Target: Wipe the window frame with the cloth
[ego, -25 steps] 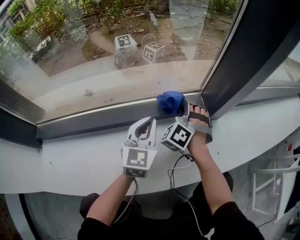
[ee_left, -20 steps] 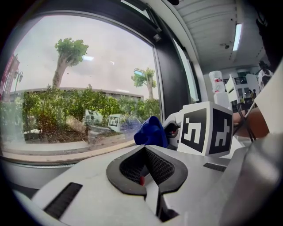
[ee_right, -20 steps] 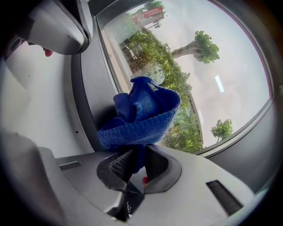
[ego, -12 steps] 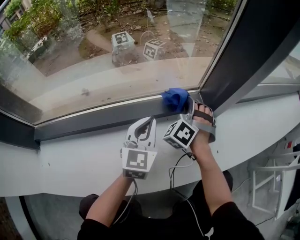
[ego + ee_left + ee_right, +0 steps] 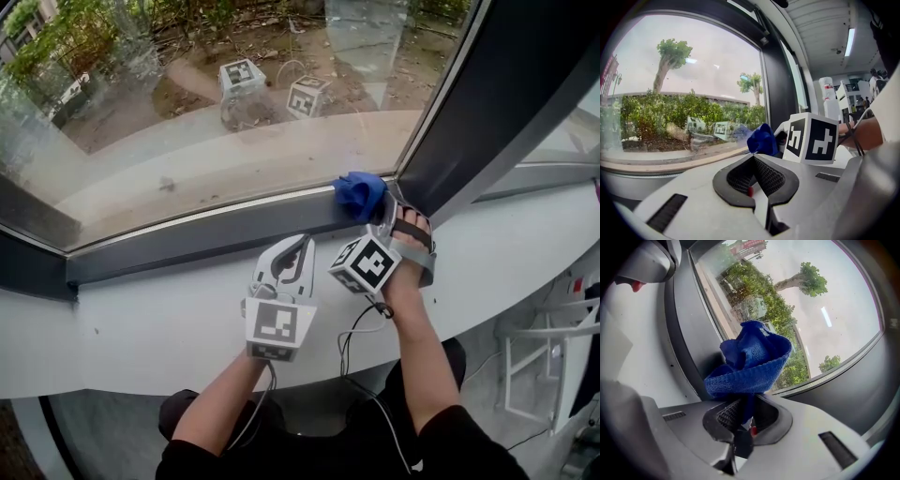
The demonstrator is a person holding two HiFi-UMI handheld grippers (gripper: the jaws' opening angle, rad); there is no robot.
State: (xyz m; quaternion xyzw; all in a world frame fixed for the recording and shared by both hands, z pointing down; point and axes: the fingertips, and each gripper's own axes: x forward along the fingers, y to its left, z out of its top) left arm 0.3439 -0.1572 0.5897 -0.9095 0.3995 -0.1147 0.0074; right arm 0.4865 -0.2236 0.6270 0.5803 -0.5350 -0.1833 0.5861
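A bunched blue cloth (image 5: 360, 196) presses on the dark grey window frame (image 5: 206, 234) near its right corner. My right gripper (image 5: 380, 217) is shut on the cloth (image 5: 751, 363), whose tail runs down between the jaws. In the left gripper view the cloth (image 5: 762, 139) shows just past the right gripper's marker cube (image 5: 810, 138). My left gripper (image 5: 292, 250) rests on the white sill, to the left of the cloth and just short of the frame. Its jaws are shut with nothing between them (image 5: 753, 158).
The white sill (image 5: 141, 328) runs across below the frame. A thick dark mullion (image 5: 497, 112) rises at the right, right of the cloth. Glass (image 5: 234, 103) with reflections of the marker cubes lies beyond the frame. A cable (image 5: 352, 342) hangs from the right gripper.
My right gripper has slid the cloth to the right along the frame, towards the corner by the mullion. The left gripper has stayed put.
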